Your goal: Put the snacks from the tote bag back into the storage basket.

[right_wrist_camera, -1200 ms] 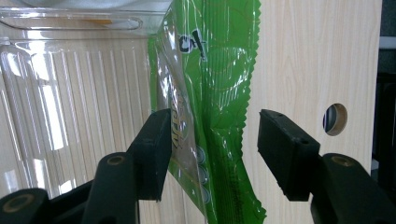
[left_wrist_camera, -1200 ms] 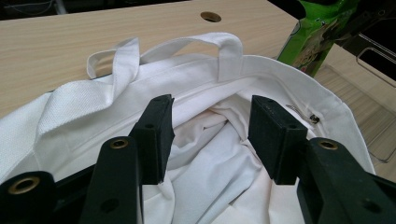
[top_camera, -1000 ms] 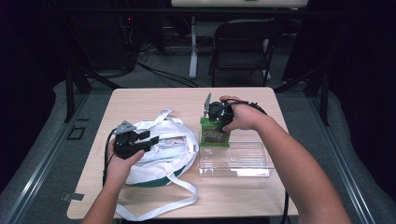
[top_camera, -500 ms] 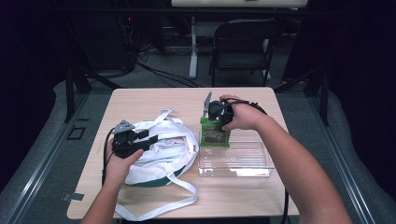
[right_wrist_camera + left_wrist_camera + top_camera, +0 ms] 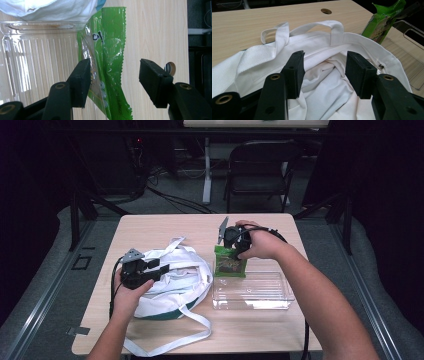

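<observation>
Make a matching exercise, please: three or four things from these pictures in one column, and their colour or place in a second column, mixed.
Things:
1. snack packet
2. cloth bag
3. plastic tray
4. folding chair

Descriptions:
A. white, under the left gripper
B. clear, lying on the table's right part
C. dark, on the floor beyond the table
D. green, between the right gripper's open jaws

Pairs: 1-D, 2-A, 3-B, 4-C

No visible change btwn frames.
</observation>
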### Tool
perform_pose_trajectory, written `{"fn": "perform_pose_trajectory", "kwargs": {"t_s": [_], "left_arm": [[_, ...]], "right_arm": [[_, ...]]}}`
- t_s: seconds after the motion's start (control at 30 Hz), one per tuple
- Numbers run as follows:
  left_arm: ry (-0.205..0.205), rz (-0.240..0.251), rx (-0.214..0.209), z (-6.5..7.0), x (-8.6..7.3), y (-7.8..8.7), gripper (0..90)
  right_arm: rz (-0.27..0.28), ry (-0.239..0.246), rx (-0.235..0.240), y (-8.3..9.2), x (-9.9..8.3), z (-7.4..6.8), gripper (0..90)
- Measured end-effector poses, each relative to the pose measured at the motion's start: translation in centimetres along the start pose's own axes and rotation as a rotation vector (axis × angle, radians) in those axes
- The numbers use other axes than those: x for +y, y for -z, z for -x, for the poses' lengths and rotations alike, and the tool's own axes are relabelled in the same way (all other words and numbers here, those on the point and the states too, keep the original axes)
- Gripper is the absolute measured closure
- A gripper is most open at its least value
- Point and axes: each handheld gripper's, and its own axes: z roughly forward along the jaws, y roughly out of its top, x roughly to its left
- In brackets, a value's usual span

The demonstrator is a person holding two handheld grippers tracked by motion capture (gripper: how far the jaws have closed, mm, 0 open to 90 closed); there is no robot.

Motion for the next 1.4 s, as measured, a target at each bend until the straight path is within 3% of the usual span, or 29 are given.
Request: {"fn": "perform_pose_trajectory", "kwargs": {"t_s": [0.7,0.87,1.3,1.37,1.4], "left_arm": [[-0.006,-0.002,-0.004,0.2,0.0,0.0,49.4],[-0.006,-0.003,-0.006,0.4,0.0,0.0,49.4],[-0.008,-0.005,-0.005,0.3,-0.1,-0.1,49.4],[-0.009,-0.007,-0.005,0.3,-0.1,-0.1,49.4],[-0.006,-0.008,-0.002,0.3,-0.2,-0.1,49.4]], "right_arm": [[0.059,-0.037,-0.016,1.7,0.0,-0.1,42.7],[0.099,-0.083,-0.023,2.6,-0.2,-0.4,42.7],[0.220,-0.266,-0.048,3.8,-1.4,-1.4,45.4],[0.230,-0.272,-0.055,3.8,-1.5,-1.5,45.7],[0.264,-0.302,-0.054,3.8,-1.7,-1.6,47.6]]}}
